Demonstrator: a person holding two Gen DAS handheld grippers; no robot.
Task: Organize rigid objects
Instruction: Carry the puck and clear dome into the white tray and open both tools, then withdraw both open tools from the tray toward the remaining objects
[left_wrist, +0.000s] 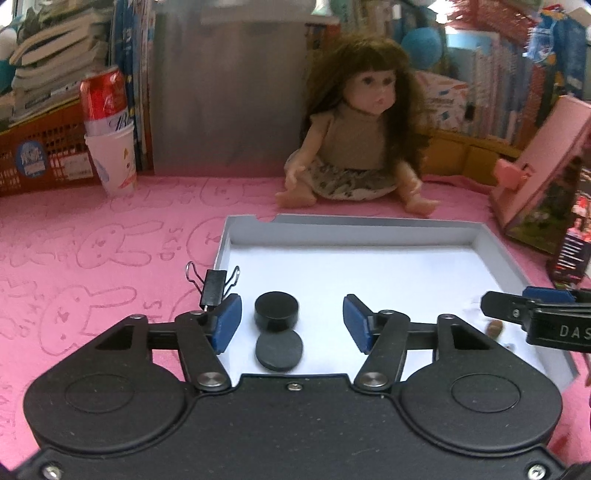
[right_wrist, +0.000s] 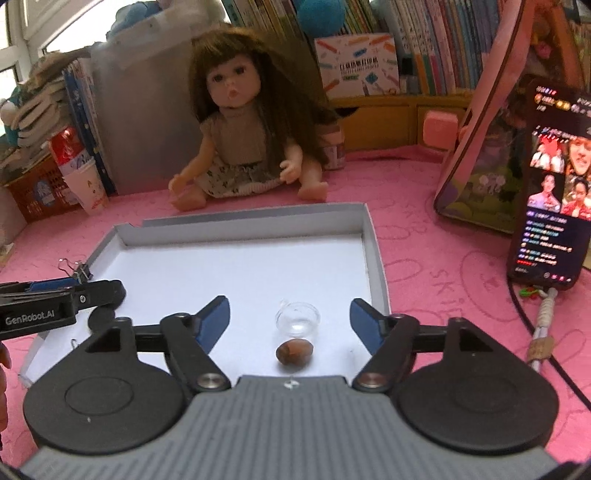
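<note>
A shallow grey-and-white box tray (left_wrist: 406, 223) (right_wrist: 375, 254) lies on the pink mat. In it, a thick black disc (left_wrist: 276, 310) and a flat black disc (left_wrist: 279, 350) sit between the open fingers of my left gripper (left_wrist: 291, 323). A black binder clip (left_wrist: 213, 284) (right_wrist: 79, 272) lies at the tray's left edge, touching the left finger. My right gripper (right_wrist: 290, 321) is open around a small clear cup (right_wrist: 297, 318) and a brown nut-like stone (right_wrist: 295, 352), also seen in the left wrist view (left_wrist: 494, 328).
A doll (left_wrist: 360, 140) (right_wrist: 243, 136) sits behind the tray. A red can in a paper cup (left_wrist: 110, 133) stands at the back left. A phone (right_wrist: 550, 184) and a pink case (right_wrist: 480, 122) stand on the right. Books line the back.
</note>
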